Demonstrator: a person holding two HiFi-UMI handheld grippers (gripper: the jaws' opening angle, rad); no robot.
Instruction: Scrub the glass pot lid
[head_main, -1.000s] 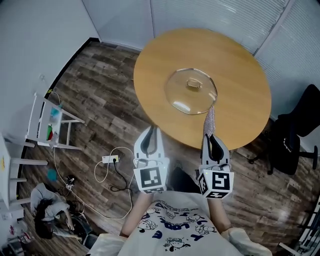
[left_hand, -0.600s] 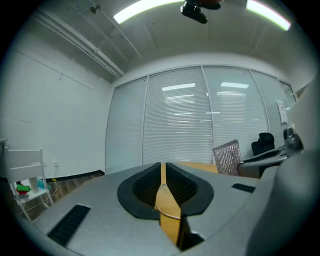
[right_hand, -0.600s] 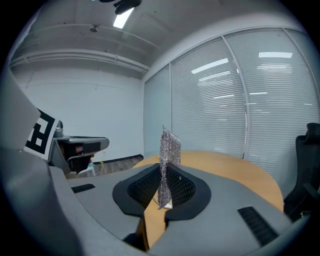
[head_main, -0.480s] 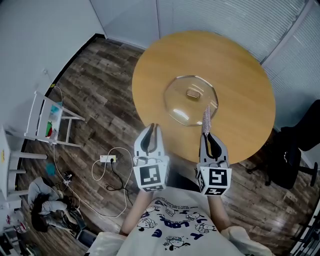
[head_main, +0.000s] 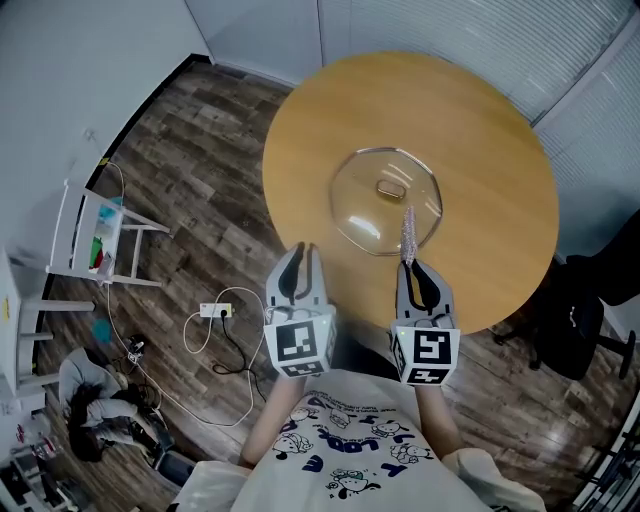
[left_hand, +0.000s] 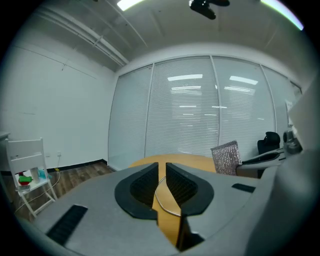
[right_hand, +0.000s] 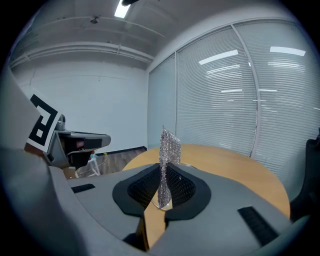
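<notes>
The glass pot lid (head_main: 385, 203) lies flat on the round wooden table (head_main: 480, 130), its knob (head_main: 390, 188) pointing up. My right gripper (head_main: 410, 266) is shut on a silver mesh scrub cloth (head_main: 408, 231), which stands up from the jaws and overlaps the lid's near right edge. In the right gripper view the cloth (right_hand: 169, 147) rises between the pads of the gripper (right_hand: 162, 173). At the table's near edge, left of the lid, my left gripper (head_main: 298, 258) is shut and holds nothing. In the left gripper view the gripper (left_hand: 162, 168) shows a thin slit with the lid's rim (left_hand: 165, 201) beyond.
A white rack (head_main: 100, 245) stands on the wood floor at the left. A power strip with cables (head_main: 218, 318) lies below the table's near edge. A black office chair (head_main: 590, 305) is at the right. Bags and clutter (head_main: 90, 410) sit at lower left.
Both grippers have come a little closer to the lid. The cloth's tip has shifted from beside the lid's right edge to over its near right part.
</notes>
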